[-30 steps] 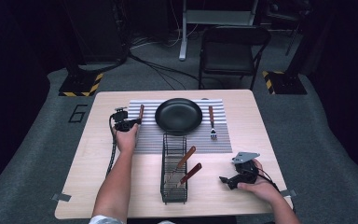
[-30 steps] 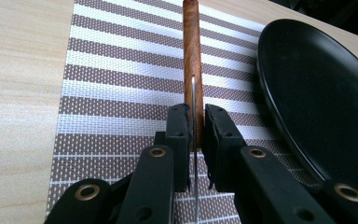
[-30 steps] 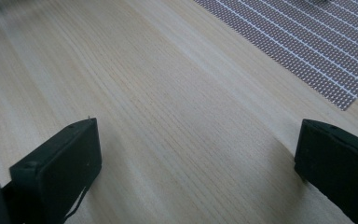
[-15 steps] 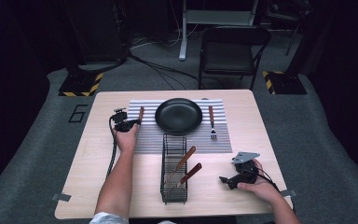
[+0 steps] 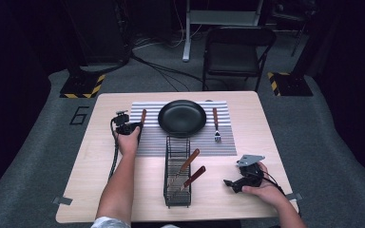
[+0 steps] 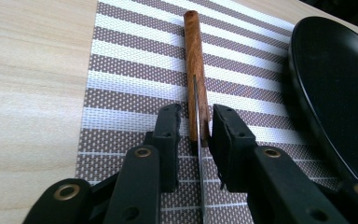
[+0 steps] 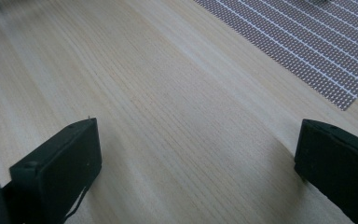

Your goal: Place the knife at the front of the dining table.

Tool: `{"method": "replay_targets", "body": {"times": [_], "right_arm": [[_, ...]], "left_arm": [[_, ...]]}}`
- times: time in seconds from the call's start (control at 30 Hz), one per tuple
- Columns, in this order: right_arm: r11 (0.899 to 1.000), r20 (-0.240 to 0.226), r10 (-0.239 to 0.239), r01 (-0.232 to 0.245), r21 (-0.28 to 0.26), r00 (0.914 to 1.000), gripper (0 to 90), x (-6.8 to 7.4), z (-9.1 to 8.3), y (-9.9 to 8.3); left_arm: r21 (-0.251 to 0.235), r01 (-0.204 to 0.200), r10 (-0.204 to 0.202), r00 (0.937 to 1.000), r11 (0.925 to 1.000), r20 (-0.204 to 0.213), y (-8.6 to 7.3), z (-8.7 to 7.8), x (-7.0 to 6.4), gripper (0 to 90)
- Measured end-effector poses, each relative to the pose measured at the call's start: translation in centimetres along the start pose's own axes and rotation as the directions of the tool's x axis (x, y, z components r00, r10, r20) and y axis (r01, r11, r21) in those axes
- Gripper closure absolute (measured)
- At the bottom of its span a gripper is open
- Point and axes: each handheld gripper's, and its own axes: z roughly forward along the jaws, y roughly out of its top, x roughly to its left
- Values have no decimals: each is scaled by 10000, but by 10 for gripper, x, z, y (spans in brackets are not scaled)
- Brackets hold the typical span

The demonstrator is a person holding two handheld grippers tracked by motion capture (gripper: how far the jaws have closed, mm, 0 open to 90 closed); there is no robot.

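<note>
At the placemat's (image 5: 147, 137) nine o'clock edge, the left gripper (image 6: 195, 133) straddles the knife (image 6: 195, 56); its fingers (image 6: 168, 135) bracket the blade-handle joint, seemingly grasping it, though contact is hard to judge; the knife's long axis runs toward twelve o'clock, just beside the black plate (image 5: 182, 118); the right gripper (image 5: 240, 180), fingers released, rests on the desk (image 5: 90, 161) at five o'clock, well apart.

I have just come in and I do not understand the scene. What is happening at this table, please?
A person is laying a place setting with two hand-held grippers. The left gripper has its jaws around a wooden-handled knife lying on the striped placemat, left of the black plate. The right gripper rests open on the bare table. A fork lies right of the plate; two more utensils wait in the wire rack.
</note>
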Motion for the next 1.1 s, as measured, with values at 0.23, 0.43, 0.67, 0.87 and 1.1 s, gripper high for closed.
{"method": "replay_targets", "body": {"times": [0.23, 0.43, 0.67, 0.87, 1.1], "right_arm": [[10000, -2, 3, -3, 1, 10000, 0, 0, 0, 0], [10000, 10, 11, -11, -6, 10000, 0, 0, 0, 0], [10000, 2, 7, -7, -8, 10000, 0, 0, 0, 0], [10000, 1, -7, 7, -6, 10000, 0, 0, 0, 0], [10000, 3, 3, -3, -5, 10000, 0, 0, 0, 0]], "left_arm": [[27, 157, -157, 9998, 9999, -155, 2, -4, 5, 656], [-38, -54, 54, 10000, 10000, -16, 6, -15, 2, 589], [-484, -829, 838, 9963, 9954, 181, 18, -42, -6, 532], [-808, -1084, 1101, 9938, 9908, 169, 25, -62, -8, 512], [-797, -1221, 1254, 9914, 9893, 381, 32, -89, -14, 521]]}}
